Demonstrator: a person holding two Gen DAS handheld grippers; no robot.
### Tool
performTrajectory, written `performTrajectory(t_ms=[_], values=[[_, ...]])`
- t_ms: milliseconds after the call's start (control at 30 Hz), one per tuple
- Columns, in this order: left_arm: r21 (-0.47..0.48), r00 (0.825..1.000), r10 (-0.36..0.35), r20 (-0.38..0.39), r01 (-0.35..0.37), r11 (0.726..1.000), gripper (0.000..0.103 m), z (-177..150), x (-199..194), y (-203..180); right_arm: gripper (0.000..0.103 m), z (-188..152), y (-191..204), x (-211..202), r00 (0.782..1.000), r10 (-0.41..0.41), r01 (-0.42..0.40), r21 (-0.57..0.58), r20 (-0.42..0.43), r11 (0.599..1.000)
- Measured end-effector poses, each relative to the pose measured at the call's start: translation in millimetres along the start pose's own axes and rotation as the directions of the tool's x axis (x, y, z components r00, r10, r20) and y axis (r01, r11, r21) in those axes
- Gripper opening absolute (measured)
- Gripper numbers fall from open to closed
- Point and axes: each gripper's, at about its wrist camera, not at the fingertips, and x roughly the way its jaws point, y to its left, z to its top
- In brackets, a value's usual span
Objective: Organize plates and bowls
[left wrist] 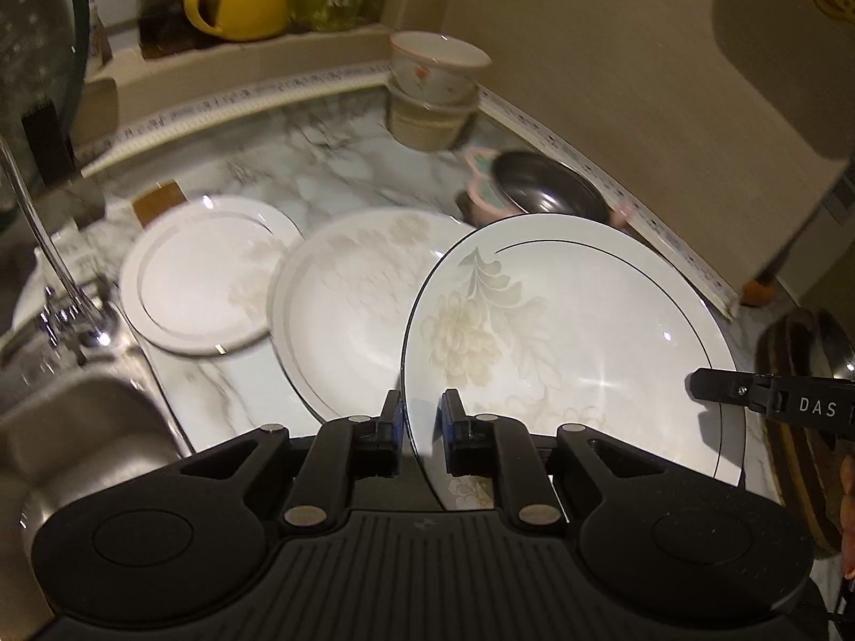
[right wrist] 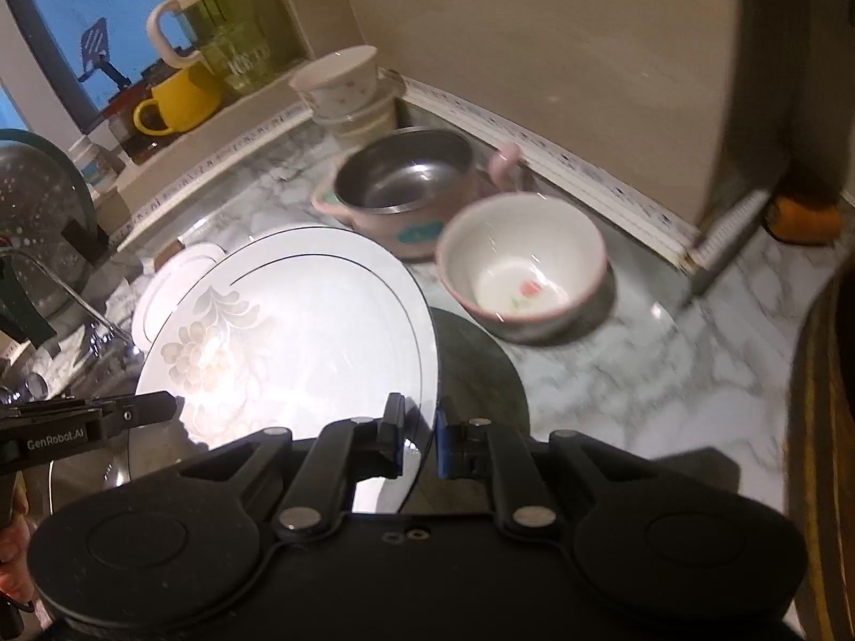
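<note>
A white floral plate [left wrist: 566,342] with a thin dark rim line hangs tilted above the marble counter [left wrist: 320,171], held from both sides. My left gripper [left wrist: 422,406] is shut on its left rim. My right gripper [right wrist: 418,416] is shut on the opposite rim of the same plate [right wrist: 288,336]. Below lie a large white plate [left wrist: 347,310] and a smaller white plate [left wrist: 203,272]. A pink-rimmed white bowl [right wrist: 523,262] stands upright to the right. A steel-lined pink bowl [right wrist: 406,176] sits behind it, and stacked bowls [right wrist: 347,91] stand in the corner.
A steel sink [left wrist: 69,427] and faucet [left wrist: 53,278] lie at the left. On the back ledge stand a yellow mug [left wrist: 240,0] and a green jar [right wrist: 235,32]. A colander [right wrist: 37,213] hangs at far left. A wooden board [left wrist: 796,427] edges the right.
</note>
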Motion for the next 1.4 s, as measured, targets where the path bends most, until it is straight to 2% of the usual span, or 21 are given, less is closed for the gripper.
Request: performTrajectory(t_ms=[233, 500, 633, 900, 1400], values=[[-0.031, 0.999, 0.046, 0.013, -0.045, 0.999, 0.014, 28, 11, 27, 0.012, 25, 26, 24, 1.000, 0.016, -0.015, -0.022, 0.025, 1.000], [-0.021, 0.995, 0.098, 0.017, -0.097, 0.995, 0.015, 43, 34, 43, 0.012, 40, 44, 52, 1.000, 0.018, -0.018, -0.019, 0.007, 1.000], [-0.032, 0.996, 0.091, -0.004, -0.091, 0.995, 0.015, 45, 49, 50, 0.012, 42, 45, 64, 1.000, 0.020, -0.020, 0.000, -0.012, 1.000], [0.010, 0.995, 0.095, -0.035, -0.094, 0.995, 0.015, 46, 73, 50, 0.011, 41, 38, 84, 0.998, 0.012, -0.009, 0.044, -0.056, 0.999], [0.068, 0.996, 0.071, -0.062, -0.067, 0.995, 0.016, 51, 93, 48, 0.010, 34, 33, 86, 0.996, -0.001, 0.010, 0.100, -0.091, 0.995]])
